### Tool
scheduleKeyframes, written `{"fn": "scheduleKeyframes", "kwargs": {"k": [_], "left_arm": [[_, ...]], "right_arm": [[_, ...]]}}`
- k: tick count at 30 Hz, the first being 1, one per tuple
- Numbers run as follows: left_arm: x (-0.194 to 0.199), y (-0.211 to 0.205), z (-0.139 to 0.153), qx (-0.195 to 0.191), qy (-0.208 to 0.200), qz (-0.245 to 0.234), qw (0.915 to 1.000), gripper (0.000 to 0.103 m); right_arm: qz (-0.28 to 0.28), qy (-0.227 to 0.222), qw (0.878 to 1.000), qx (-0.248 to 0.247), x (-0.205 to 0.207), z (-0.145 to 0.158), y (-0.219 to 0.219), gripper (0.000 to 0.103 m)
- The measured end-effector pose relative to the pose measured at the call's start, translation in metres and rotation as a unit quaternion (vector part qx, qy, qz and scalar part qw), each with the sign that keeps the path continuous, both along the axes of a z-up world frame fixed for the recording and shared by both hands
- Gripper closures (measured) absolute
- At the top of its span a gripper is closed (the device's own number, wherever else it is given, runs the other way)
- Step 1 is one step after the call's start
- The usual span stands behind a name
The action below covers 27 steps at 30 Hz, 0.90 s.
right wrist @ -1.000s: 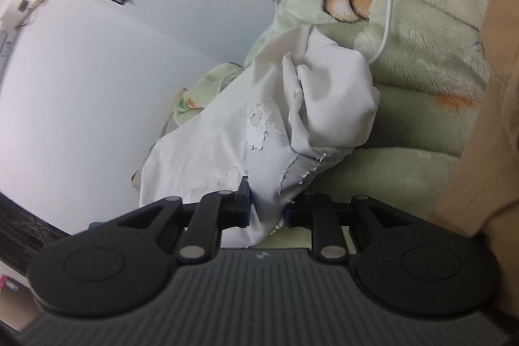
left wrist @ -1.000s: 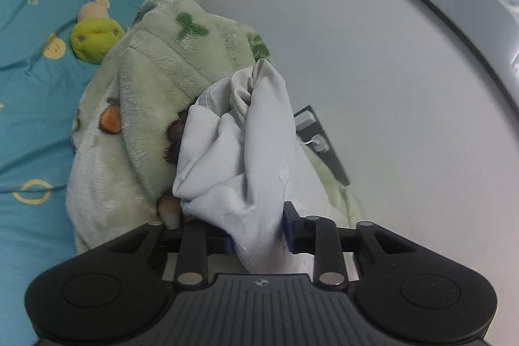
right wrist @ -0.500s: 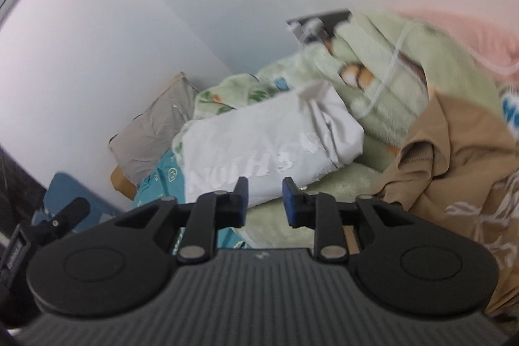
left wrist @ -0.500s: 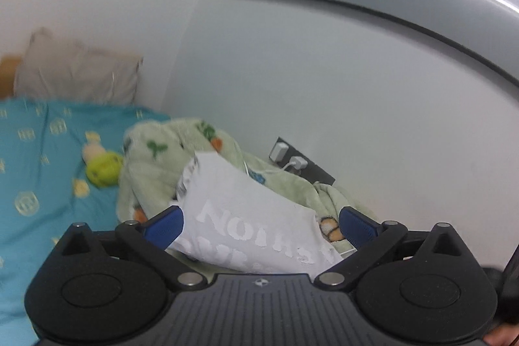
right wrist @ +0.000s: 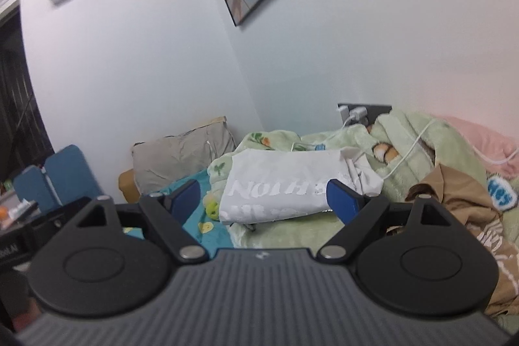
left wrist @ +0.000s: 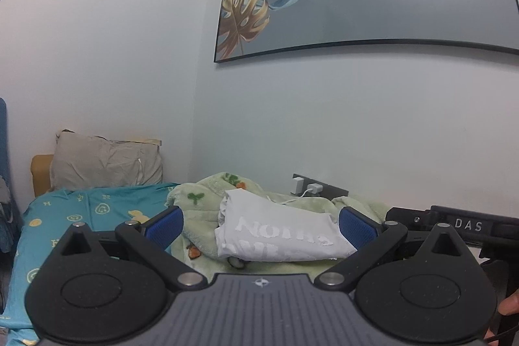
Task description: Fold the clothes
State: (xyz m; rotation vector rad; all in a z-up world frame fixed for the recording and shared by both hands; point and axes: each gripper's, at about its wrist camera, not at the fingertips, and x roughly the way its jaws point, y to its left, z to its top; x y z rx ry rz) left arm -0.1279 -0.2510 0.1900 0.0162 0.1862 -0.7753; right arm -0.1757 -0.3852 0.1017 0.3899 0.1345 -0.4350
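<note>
A folded white T-shirt [left wrist: 282, 235] with pale lettering lies on the heaped green fleece blanket [left wrist: 201, 209] by the wall. My left gripper [left wrist: 261, 227] hangs in front of it, open wide, its blue pads clear of the cloth on both sides. In the right wrist view the same T-shirt [right wrist: 279, 190] rests on the blanket [right wrist: 421, 145]. My right gripper [right wrist: 263, 200] is held back from it with its jaws opening and nothing between them. A crumpled brown garment [right wrist: 454, 193] lies to the right of the shirt.
The bed has a teal sheet [left wrist: 81, 216] and a grey pillow [left wrist: 103, 161] at the far left. A wall socket with chargers [left wrist: 308, 187] feeds a white cable [right wrist: 408, 151] across the blanket. A small green toy [right wrist: 211, 206] and a pink pillow [right wrist: 486, 138] lie nearby.
Both grippers let go of the white T-shirt, opened, rolled level and drew back and up. The shirt now lies folded on the green blanket.
</note>
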Motion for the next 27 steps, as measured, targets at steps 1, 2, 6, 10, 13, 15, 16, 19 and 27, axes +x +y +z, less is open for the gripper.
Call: {"fn": "scheduleKeyframes", "kwargs": {"k": [1, 2, 6, 10, 13, 15, 16, 19, 27], "left_arm": [[-0.003, 0.004, -0.002, -0.001, -0.005, 0.005, 1.0000, 0.000], [-0.004, 0.008, -0.003, -0.003, -0.007, 0.009, 0.9999, 0.000], [-0.004, 0.018, -0.008, -0.005, 0.000, 0.009, 1.0000, 0.000], [-0.004, 0.020, -0.015, 0.006, -0.005, 0.022, 0.9997, 0.000], [-0.001, 0.018, -0.020, 0.008, -0.003, 0.018, 0.9998, 0.000], [0.001, 0.015, -0.023, 0.013, -0.002, 0.019, 0.9997, 0.000], [0.001, 0.014, -0.024, 0.015, -0.002, 0.020, 0.9997, 0.000], [0.003, 0.012, -0.030, 0.021, 0.000, 0.019, 0.9996, 0.000], [0.004, 0.009, -0.036, 0.024, 0.006, 0.020, 0.9995, 0.000]], "right_arm": [[-0.004, 0.000, 1.000, -0.008, 0.001, -0.001, 0.003, 0.017], [-0.008, 0.001, 1.000, -0.016, 0.001, -0.003, 0.006, 0.017], [-0.011, 0.006, 0.999, -0.045, 0.005, -0.004, 0.017, 0.017], [-0.015, 0.018, 0.997, -0.074, 0.009, -0.007, 0.026, 0.017], [-0.015, 0.029, 0.997, -0.070, 0.013, -0.012, 0.026, 0.017], [-0.017, 0.038, 0.996, -0.074, 0.016, -0.016, 0.027, 0.017], [-0.018, 0.042, 0.996, -0.076, 0.017, -0.017, 0.027, 0.017], [-0.022, 0.051, 0.995, -0.080, 0.018, -0.022, 0.029, 0.017], [-0.022, 0.050, 0.994, -0.091, 0.018, -0.020, 0.034, 0.017]]}}
